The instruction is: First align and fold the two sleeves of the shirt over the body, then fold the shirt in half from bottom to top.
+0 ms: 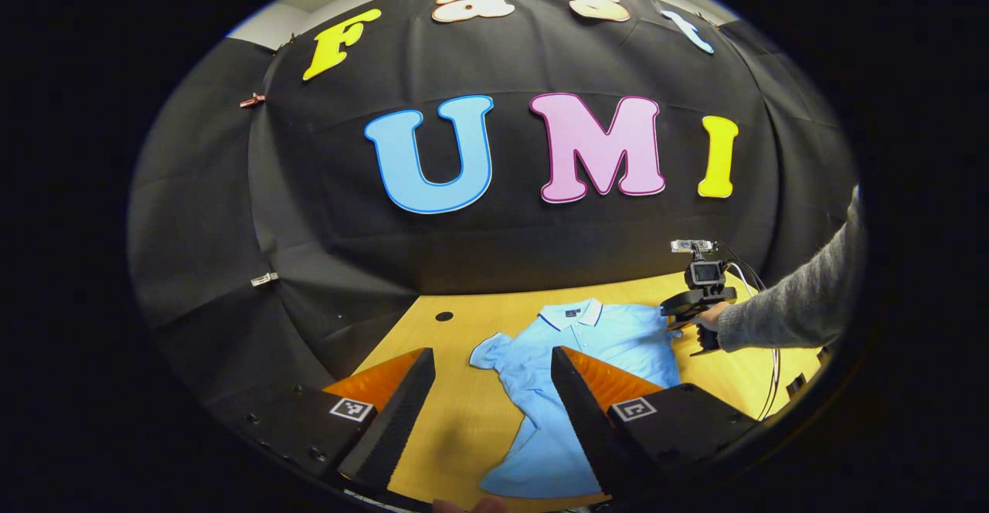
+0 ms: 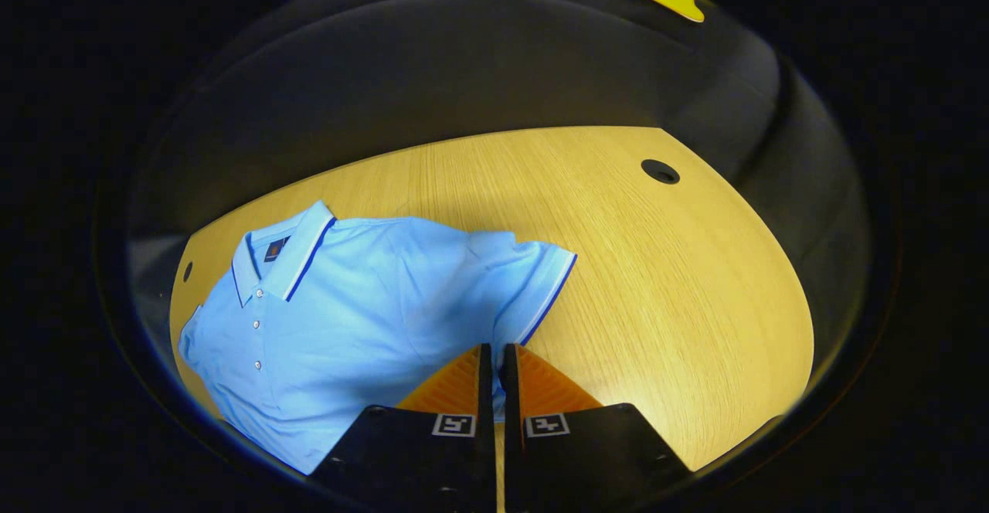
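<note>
A light blue polo shirt (image 1: pixel 610 335) lies face up on the wooden table (image 1: pixel 456 420), collar (image 1: pixel 572 314) toward the far wall. In the left gripper view my left gripper (image 1: pixel 492 355) hovers open above the table's near side, its fingers framing the shirt's near sleeve (image 1: pixel 494 352) and touching nothing. A hand in a grey sleeve (image 1: pixel 803 308) holds my right gripper (image 1: pixel 678 320) at the shirt's far side. In the right gripper view the right gripper (image 2: pixel 494 352) is shut on the lower edge of the shirt's (image 2: pixel 348 304) other sleeve (image 2: pixel 533 273), with blue cloth between its fingers.
Round cable holes sit in the tabletop (image 2: pixel 657 281): one (image 2: pixel 660 171) far from the shirt and one (image 2: pixel 188 271) beside the collar (image 2: pixel 297 254). A cable (image 1: pixel 773 374) trails from the right gripper over the table's edge. Black cloth walls close the back and sides.
</note>
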`<move>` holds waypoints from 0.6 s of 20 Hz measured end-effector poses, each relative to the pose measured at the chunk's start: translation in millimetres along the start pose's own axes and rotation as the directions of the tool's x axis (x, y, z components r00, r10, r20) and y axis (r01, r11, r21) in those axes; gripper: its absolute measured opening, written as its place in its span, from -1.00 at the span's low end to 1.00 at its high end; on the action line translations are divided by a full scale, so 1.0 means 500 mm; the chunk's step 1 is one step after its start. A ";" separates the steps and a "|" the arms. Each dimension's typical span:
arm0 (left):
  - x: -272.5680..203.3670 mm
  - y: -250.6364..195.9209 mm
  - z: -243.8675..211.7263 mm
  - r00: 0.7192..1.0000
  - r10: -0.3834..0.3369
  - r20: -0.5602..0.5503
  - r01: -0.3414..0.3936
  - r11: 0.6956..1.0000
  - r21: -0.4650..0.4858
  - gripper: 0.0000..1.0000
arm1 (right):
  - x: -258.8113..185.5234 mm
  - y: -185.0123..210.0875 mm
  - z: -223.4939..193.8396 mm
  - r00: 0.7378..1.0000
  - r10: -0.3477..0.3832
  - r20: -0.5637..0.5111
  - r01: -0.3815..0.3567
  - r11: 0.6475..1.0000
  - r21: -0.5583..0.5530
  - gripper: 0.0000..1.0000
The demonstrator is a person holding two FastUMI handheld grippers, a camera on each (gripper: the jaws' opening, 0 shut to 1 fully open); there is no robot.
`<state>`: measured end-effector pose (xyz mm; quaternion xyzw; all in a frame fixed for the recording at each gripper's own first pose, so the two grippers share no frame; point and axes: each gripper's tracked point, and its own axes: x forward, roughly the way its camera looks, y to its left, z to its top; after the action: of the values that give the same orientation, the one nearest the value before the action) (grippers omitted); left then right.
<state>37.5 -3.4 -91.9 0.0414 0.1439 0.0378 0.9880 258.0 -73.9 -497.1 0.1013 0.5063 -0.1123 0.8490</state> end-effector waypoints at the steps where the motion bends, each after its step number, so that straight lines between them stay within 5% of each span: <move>1: -0.001 0.001 0.001 1.000 0.001 0.001 -0.001 1.000 0.003 0.92 | 0.002 -0.001 0.002 1.000 0.003 0.003 -0.003 1.000 0.001 -0.89; 6: -0.001 -0.001 -0.004 1.000 -0.008 0.001 0.008 1.000 0.011 0.92 | -0.012 0.007 0.013 0.998 0.039 0.041 -0.038 0.999 -0.017 -0.90; 12: -0.003 0.007 -0.017 1.000 -0.006 -0.005 0.006 1.000 -0.002 0.92 | -0.071 0.087 0.067 0.975 0.167 0.146 -0.162 0.986 -0.044 -0.91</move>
<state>33.2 0.8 -99.3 0.0399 0.1466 0.0351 0.9878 282.4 -38.7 -447.5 0.1207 0.4331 -0.0411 0.8923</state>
